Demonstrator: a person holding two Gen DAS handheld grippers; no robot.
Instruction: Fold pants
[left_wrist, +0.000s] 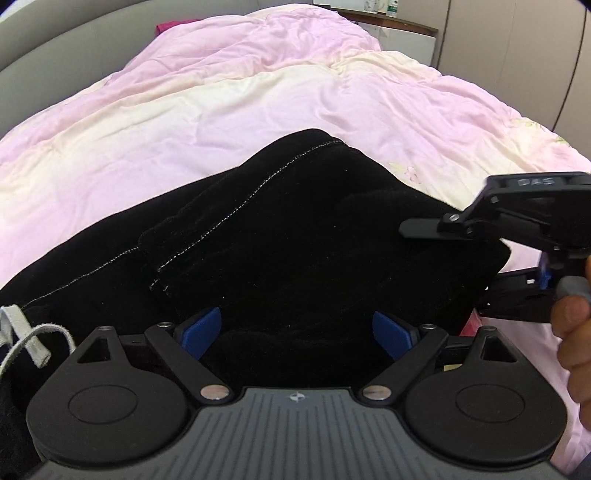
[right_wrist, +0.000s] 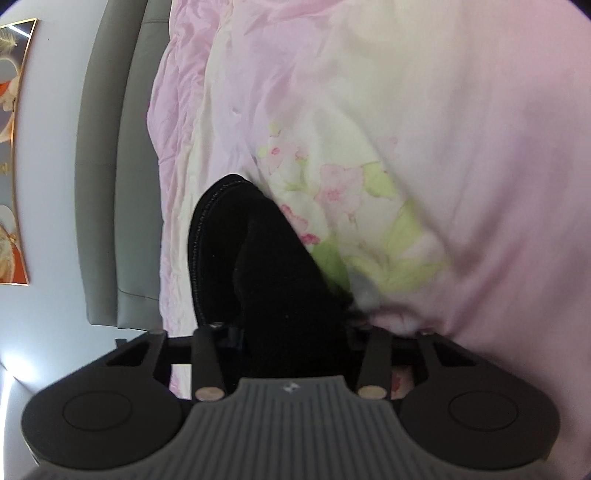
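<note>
Left gripper (left_wrist: 295, 332) level, blue pads spread apart over black pants (left_wrist: 280, 229), right gripper (left_wrist: 421, 225) rolled sideways — clamped on the pants' edge — pink quilt (left_wrist: 258, 96) beyond.

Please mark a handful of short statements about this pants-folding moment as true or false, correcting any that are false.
1. The pants are black. True.
2. The left gripper has its blue-padded fingers spread apart over the fabric. True.
3. The pants lie on a bare wooden table. False: they lie on a pink and cream quilt covering a bed.
4. The right gripper shows in the left wrist view, at the pants' right edge. True.
5. The drawstring is bright red. False: it is whitish grey.
6. In the right wrist view, no fabric lies between the fingers. False: black cloth fills the space between them; whether they are clamped cannot be told.
</note>
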